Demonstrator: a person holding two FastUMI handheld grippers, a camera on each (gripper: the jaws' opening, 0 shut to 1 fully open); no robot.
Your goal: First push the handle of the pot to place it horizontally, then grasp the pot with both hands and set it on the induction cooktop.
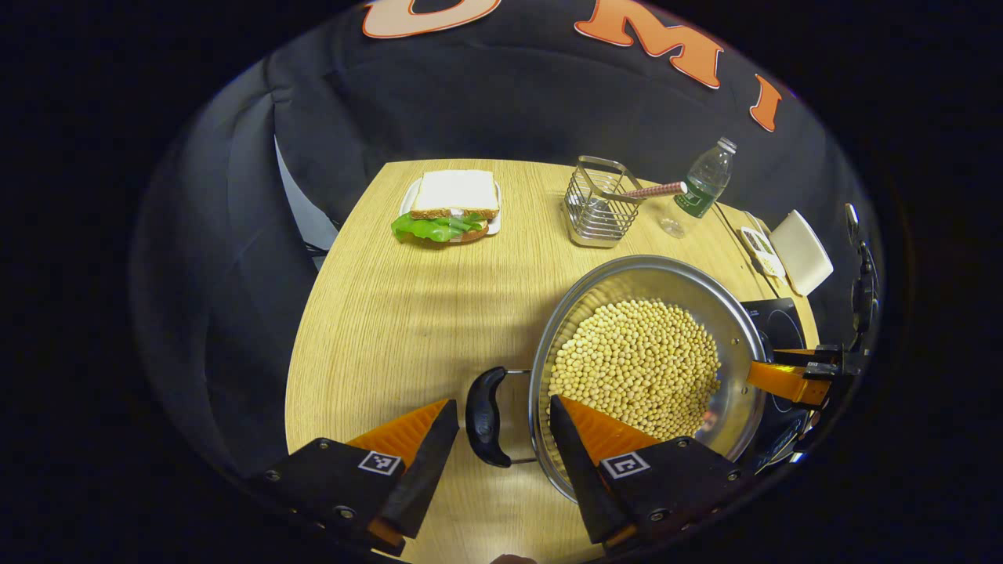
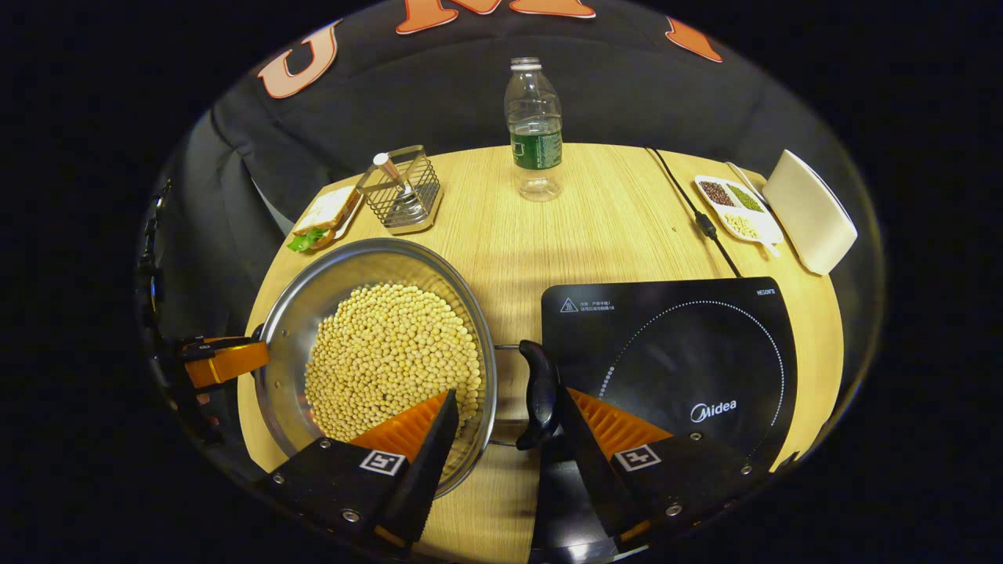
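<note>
Grippers first, both yours and both spread open: your left gripper [image 1: 501, 439] straddles the pot's left black handle [image 1: 486, 417], one finger outside it and the other over the rim above the beans, neither pressing on it; your right gripper [image 2: 501, 427] stands likewise about the right black handle [image 2: 539, 394], where the outer finger lies just beside or against the handle, which of the two you cannot tell, and the inner finger reaches over the rim. Pot [image 1: 736, 345], steel, wide and shallow, filled with pale round beans [image 1: 635, 364], sits on the wooden table [image 1: 392, 313] between your two grippers, handles level to either side. Induction cooktop [image 2: 674, 352], black and flat, lies on the table just beside the pot on your right, the right handle at its near edge; a black cable [image 2: 693, 207] runs from behind it toward the back of the table. Farther off, in the left gripper view: a sandwich [image 1: 450, 207] with green lettuce on a small plate at the far left, a wire basket [image 1: 599, 204] with a striped-handled utensil [image 1: 646, 190] leaning in it, and a clear water bottle [image 1: 705, 188] behind. At the far right edge: a divided dish of seeds [image 2: 736, 207] and a white box [image 2: 811, 211] just beside it.
</note>
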